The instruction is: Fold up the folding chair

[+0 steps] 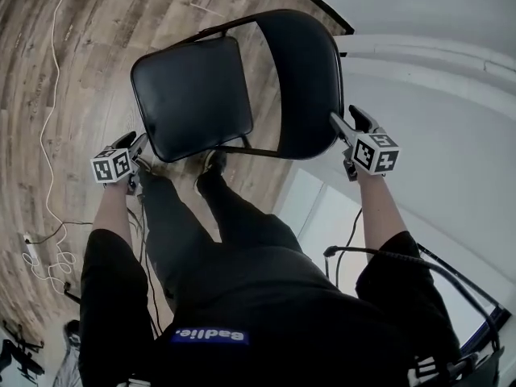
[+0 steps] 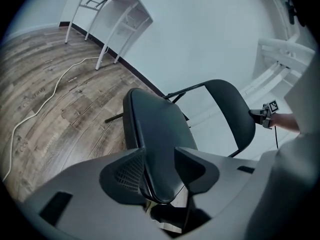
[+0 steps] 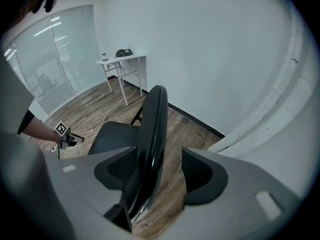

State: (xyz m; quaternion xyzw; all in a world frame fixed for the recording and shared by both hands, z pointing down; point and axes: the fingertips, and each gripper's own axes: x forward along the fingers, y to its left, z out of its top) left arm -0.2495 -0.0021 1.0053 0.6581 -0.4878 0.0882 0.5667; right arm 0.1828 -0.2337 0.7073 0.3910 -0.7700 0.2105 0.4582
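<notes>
Wood floor point(image 1: 48, 55): brown planks that fill the left side of the head view.
White wall point(image 1: 451, 135): plain, on the right side of the head view.
Black folding chair point(image 1: 242, 87): it is on the wood floor, just in front of the person's shoes. It is not folded yet.
Black padded seat point(image 1: 189, 95): it lies out flat, seen from above in the head view.
Black curved backrest point(image 1: 310, 79): it stands up beside the seat, on the side near the wall.
Person's legs point(image 1: 234, 216): in black trousers, right behind the chair.
White bench point(image 3: 125, 59): thin white legs, by the wall, well apart from the chair. A small dark thing lies on top; I cannot tell what it is.
Left gripper point(image 1: 143, 153): it is at the near corner of the seat. Its jaws are apart, and the rounded edge of the seat sits between them.
Right gripper point(image 1: 343, 123): it is at the edge of the backrest. Its jaws are apart. The backrest stands between them, close to one jaw, with a gap to the other.
White cord point(image 1: 50, 95): long and thin, it snakes over the floor, away from the chair.
</notes>
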